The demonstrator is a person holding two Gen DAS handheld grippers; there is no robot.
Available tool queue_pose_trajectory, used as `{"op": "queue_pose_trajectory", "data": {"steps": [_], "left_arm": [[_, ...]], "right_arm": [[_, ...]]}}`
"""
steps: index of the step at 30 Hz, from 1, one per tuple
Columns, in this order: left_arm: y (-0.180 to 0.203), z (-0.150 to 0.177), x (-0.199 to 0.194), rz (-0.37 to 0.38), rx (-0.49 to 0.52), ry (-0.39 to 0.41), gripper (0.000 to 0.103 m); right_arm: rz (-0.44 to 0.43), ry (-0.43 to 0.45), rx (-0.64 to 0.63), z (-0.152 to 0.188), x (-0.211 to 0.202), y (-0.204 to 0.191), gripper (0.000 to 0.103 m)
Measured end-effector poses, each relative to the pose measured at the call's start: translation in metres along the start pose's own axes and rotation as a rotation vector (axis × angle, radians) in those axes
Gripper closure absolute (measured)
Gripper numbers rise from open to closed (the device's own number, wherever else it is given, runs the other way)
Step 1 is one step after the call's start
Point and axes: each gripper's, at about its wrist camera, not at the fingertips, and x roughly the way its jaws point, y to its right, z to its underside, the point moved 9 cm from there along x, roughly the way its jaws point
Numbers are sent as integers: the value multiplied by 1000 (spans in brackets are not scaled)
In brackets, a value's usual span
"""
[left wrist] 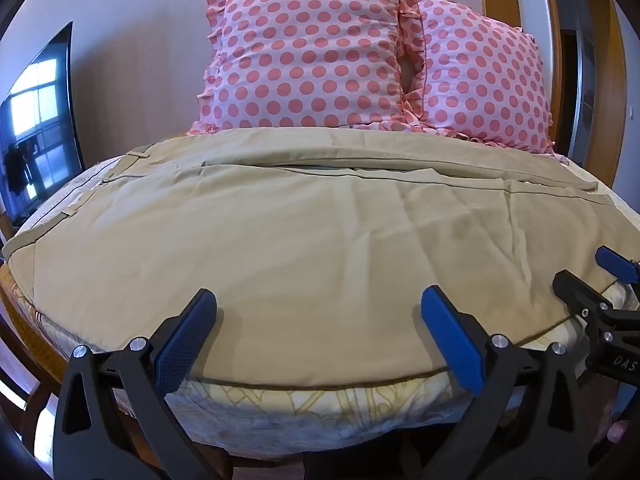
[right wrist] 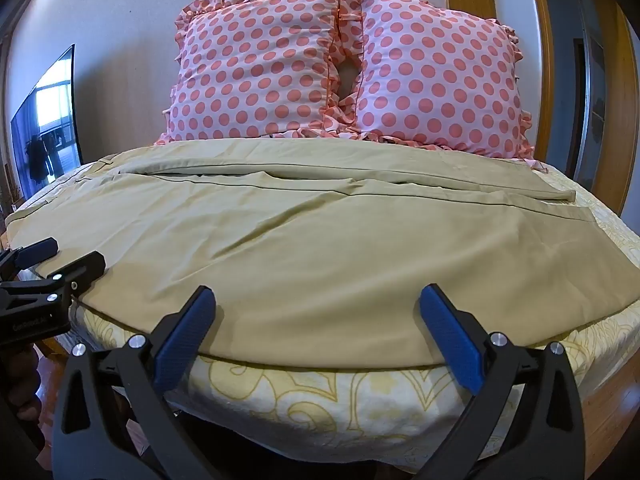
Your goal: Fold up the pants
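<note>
Khaki pants point(left wrist: 304, 240) flat on bed point(left wrist: 320, 404) | polka-dot pillows point(left wrist: 304, 60) | TV point(left wrist: 40, 120)

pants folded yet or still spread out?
Spread out. The khaki pants lie flat across the bed, both legs side by side with the slit between them visible, waistband at left. Both grippers are open and empty.

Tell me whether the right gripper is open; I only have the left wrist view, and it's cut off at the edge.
Observer: The right gripper is open and empty, its blue pads wide apart over the near edge of the tan cotton pants.
Operator: Describe my left gripper from that side.
Observer: The left gripper is also open. Its fingers reach over the pants' near edge toward the waist end. I cannot tell whether they touch the fabric.
</note>
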Motion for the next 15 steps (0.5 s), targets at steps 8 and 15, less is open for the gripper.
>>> {"op": "queue_pose_trajectory", "data": {"steps": [8,15], "left_arm": [[0,0,0,-2,2,2,1],[0,0,0,-2,3,3,1]], "right_arm": [[0,2,1,0,0,0,2],[-1,3,1,0,0,1,2]]}}
